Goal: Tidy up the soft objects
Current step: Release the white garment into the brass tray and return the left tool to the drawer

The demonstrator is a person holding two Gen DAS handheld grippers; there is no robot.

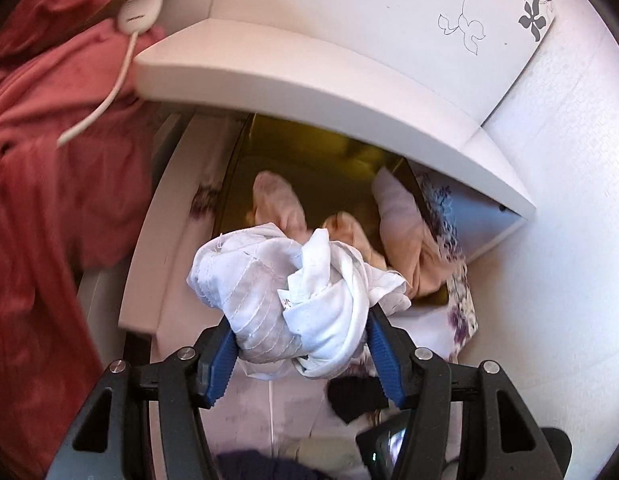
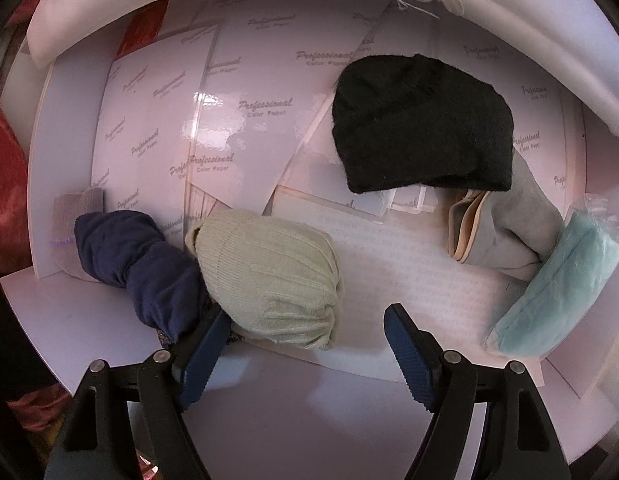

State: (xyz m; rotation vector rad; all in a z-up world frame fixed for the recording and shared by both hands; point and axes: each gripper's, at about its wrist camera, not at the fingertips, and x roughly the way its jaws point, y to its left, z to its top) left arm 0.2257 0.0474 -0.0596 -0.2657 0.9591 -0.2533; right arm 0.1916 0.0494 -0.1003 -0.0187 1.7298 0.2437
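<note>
In the left wrist view my left gripper (image 1: pixel 299 334) is shut on a crumpled white cloth bundle (image 1: pixel 293 284), held in the air above an open drawer (image 1: pixel 245 168) that holds pale pink cloths (image 1: pixel 277 200). In the right wrist view my right gripper (image 2: pixel 307 334) points down and stands open just over a pale green knitted bundle (image 2: pixel 273 276); its left fingertip touches the bundle's side, the right one is apart. A navy rolled cloth (image 2: pixel 137 264) lies to the left, a black knitted cap (image 2: pixel 421 124) beyond, a grey cloth (image 2: pixel 509 232) and a light blue pouch (image 2: pixel 561 284) to the right.
A white shelf board (image 1: pixel 309 80) overhangs the drawer. A red blanket (image 1: pixel 37 160) with a white corded controller (image 1: pixel 139 10) lies to the left. Glossy printed paper sheets (image 2: pixel 237 120) line the white surface under the soft items. A floral box (image 1: pixel 461 312) sits right of the drawer.
</note>
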